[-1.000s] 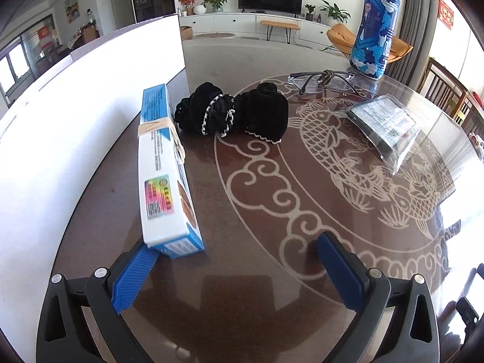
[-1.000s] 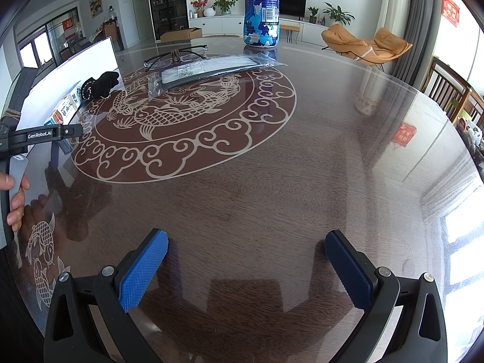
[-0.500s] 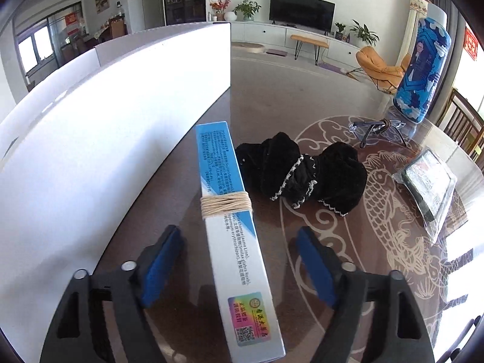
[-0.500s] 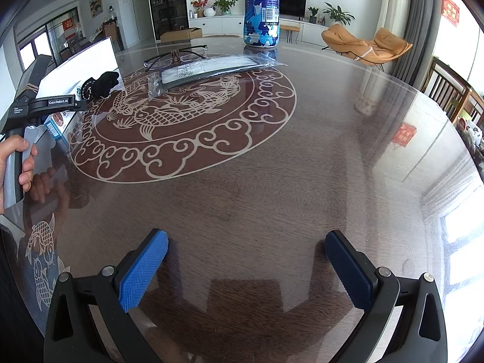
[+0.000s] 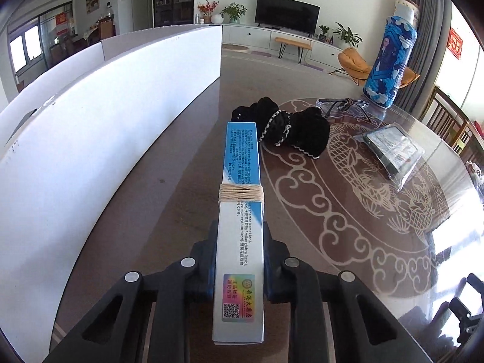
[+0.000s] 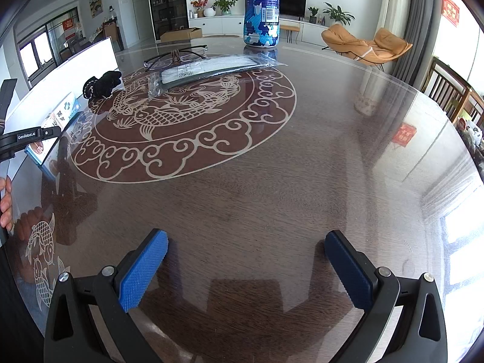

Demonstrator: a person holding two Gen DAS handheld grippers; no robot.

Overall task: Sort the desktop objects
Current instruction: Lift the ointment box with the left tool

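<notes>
Left wrist | left tool closing, pads pinching near end of box | box juts forward

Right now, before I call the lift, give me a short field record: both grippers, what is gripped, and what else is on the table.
left gripper: jaws closing on the long blue-and-white box, pads against both its sides
box: bound with tan string, lying lengthwise beside the white panel
right gripper: open, nothing between the pads, above bare table
black fabric item: just past the box's far end
glasses: beyond the fabric
bagged flat packet: right of the fabric
blue patterned bottle: upright, far side
</notes>
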